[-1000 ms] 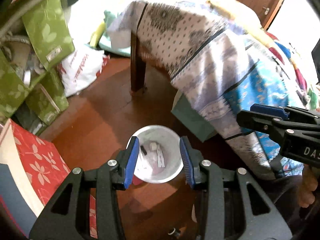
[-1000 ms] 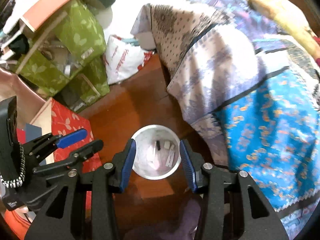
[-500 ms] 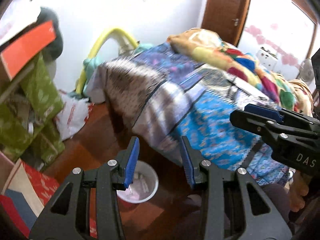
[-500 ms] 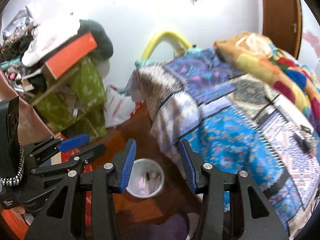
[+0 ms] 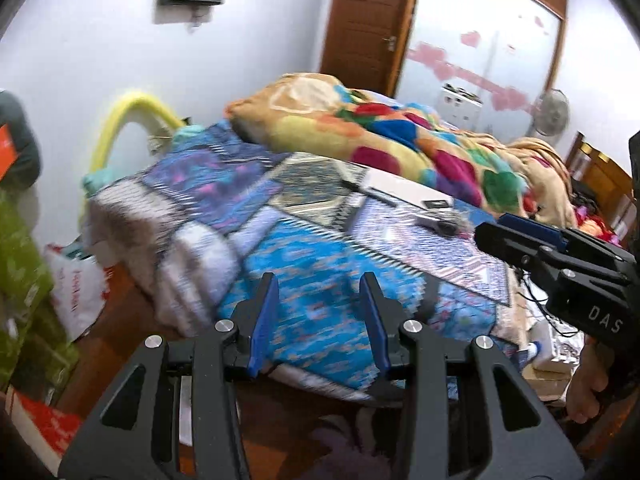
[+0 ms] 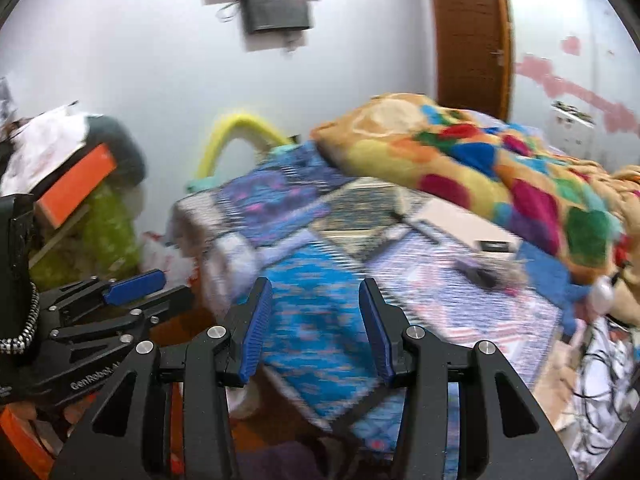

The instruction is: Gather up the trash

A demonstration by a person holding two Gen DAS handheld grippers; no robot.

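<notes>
Left tongs (image 5: pixel 318 322) and right tongs (image 6: pixel 316 326) both part-open, nothing between the blue pads, both over the near edge of the bed (image 5: pixel 320 304). Bin out of both views. White box (image 6: pixel 468 224) and small dark bits (image 6: pixel 480 276), blurred, lie far right on the bed. Only left view shows a fan (image 5: pixel 554 114); only right view the orange board (image 6: pixel 76 186), far left.

Bed (image 5: pixel 320 312) with patterned blue sheet; a crumpled multicoloured blanket (image 5: pixel 400 136) lies along its far side, a flat white box (image 5: pixel 404 190) and small dark items (image 5: pixel 444 226) rest just beside the blanket
</notes>
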